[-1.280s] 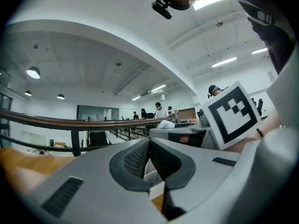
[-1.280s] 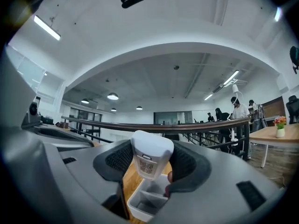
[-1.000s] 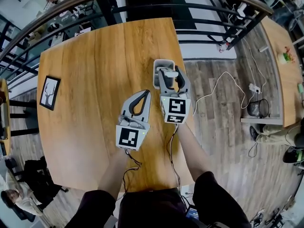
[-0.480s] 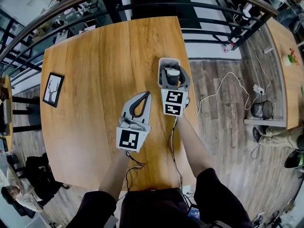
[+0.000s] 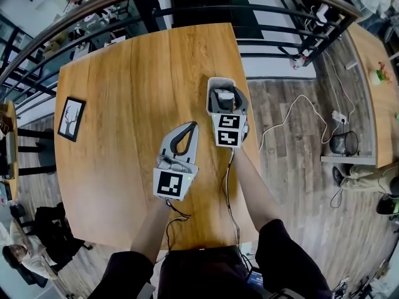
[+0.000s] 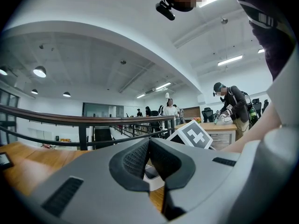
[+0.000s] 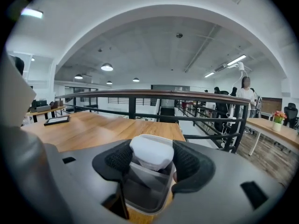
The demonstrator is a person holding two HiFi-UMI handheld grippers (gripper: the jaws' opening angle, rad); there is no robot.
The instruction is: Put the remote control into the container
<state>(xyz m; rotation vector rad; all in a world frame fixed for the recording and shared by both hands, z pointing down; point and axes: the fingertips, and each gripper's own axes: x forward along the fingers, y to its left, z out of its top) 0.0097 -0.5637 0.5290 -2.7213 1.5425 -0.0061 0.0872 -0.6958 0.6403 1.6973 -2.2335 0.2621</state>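
The white remote control (image 7: pixel 151 152) stands on end between the pads of my right gripper (image 7: pixel 152 161), which is shut on it. Its lower part reaches down into the grey container (image 7: pixel 142 192) right below the jaws. In the head view the right gripper (image 5: pixel 225 102) hangs over the container (image 5: pixel 214 83) near the table's right edge, with the remote (image 5: pixel 225 96) showing white inside the rim. My left gripper (image 5: pixel 191 124) lies lower on the table, shut, with nothing in it. In the left gripper view its jaws (image 6: pixel 149 160) meet, and the container (image 6: pixel 153 175) shows just beyond them.
The wooden table (image 5: pixel 131 86) stretches left and back from the container. A framed picture (image 5: pixel 70 118) lies near its left edge. A black railing (image 5: pixel 280 17) runs behind the table, and the floor drops off on the right with cables and a bin (image 5: pixel 341 143).
The right gripper has moved forward and tipped more steeply over the container, bringing the remote down into it. The left gripper has stayed put.
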